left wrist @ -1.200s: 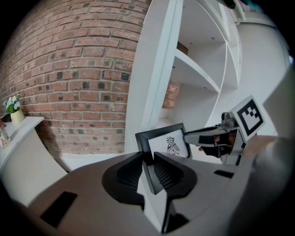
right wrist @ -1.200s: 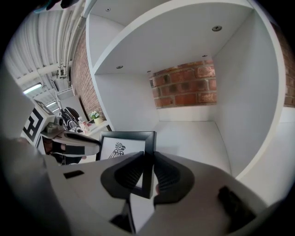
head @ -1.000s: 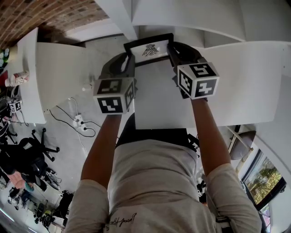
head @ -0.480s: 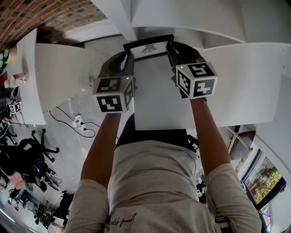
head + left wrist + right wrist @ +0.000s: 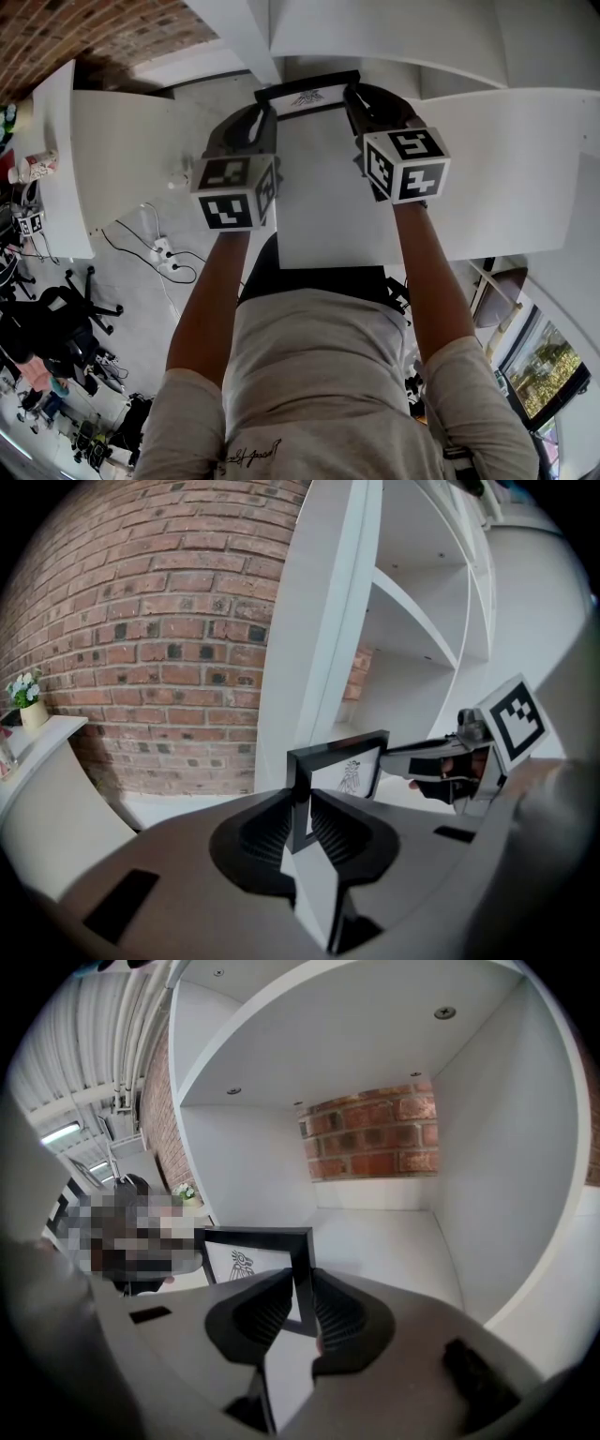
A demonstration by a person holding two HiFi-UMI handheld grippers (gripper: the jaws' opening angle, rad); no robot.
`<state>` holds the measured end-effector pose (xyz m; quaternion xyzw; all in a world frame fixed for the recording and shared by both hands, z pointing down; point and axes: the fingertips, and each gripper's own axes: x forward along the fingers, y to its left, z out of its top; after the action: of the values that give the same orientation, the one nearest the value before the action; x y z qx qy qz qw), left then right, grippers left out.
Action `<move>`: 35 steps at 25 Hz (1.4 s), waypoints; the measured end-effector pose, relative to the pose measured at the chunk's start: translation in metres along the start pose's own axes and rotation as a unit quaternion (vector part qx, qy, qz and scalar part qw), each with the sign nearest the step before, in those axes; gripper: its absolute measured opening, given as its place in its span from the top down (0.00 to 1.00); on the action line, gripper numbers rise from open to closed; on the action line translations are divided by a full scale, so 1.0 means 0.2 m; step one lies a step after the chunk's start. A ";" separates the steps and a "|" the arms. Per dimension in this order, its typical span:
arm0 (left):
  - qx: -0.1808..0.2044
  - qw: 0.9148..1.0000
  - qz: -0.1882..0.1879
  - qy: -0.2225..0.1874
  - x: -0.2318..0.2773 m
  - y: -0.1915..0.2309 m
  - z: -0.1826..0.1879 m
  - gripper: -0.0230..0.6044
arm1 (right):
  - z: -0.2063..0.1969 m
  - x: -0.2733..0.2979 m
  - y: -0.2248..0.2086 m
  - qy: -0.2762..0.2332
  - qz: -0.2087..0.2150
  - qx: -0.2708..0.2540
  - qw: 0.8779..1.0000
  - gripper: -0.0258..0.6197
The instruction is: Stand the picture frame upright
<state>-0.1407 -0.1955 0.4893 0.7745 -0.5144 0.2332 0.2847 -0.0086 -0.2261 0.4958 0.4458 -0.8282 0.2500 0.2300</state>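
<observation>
— Both sets of fingers busy?
— Yes: left gripper (image 5: 302, 822) and right gripper (image 5: 302, 1302) each pinch a side edge of the picture frame (image 5: 307, 97), fingers narrow.
— Finished?
— Nearly. It looks upright on the white shelf (image 5: 394, 1241); letting go remains.

The gripper (image 5: 302, 1305), lower centre, has its jaws clamped on the right bar of a black frame (image 5: 255, 1235). Behind is a white shelf (image 5: 384, 1241), with bricks (image 5: 370, 1143) upper centre.
</observation>
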 end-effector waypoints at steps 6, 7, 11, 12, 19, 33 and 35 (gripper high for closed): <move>0.001 1.000 0.000 -0.002 0.01 0.00 0.00 0.85 | 0.00 0.01 0.00 -0.002 0.001 0.001 1.000 0.84; 0.001 1.000 0.000 -0.003 0.01 0.00 0.00 0.85 | 0.00 0.01 0.00 -0.003 0.001 0.001 1.000 0.84; 0.000 1.000 0.001 0.000 0.01 0.00 0.00 0.85 | 0.00 0.00 0.00 -0.006 0.002 0.003 1.000 0.84; 0.000 1.000 0.001 -0.001 0.00 0.00 0.00 0.85 | 0.00 0.00 0.00 -0.006 0.002 0.003 1.000 0.84; 0.001 1.000 0.000 -0.003 0.01 0.00 0.00 0.85 | 0.00 0.01 0.00 -0.006 0.005 0.004 1.000 0.84; 0.010 1.000 0.019 0.001 0.00 0.01 -0.01 0.84 | 0.00 0.01 0.00 -0.010 0.008 0.009 1.000 0.84; 0.010 1.000 0.021 -0.003 0.00 0.01 0.00 0.84 | 0.01 0.00 0.00 -0.012 0.007 0.009 1.000 0.84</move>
<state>-0.1425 -0.1959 0.4903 0.7671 -0.5292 0.2419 0.2702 -0.0092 -0.2268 0.4952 0.4450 -0.8316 0.2541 0.2143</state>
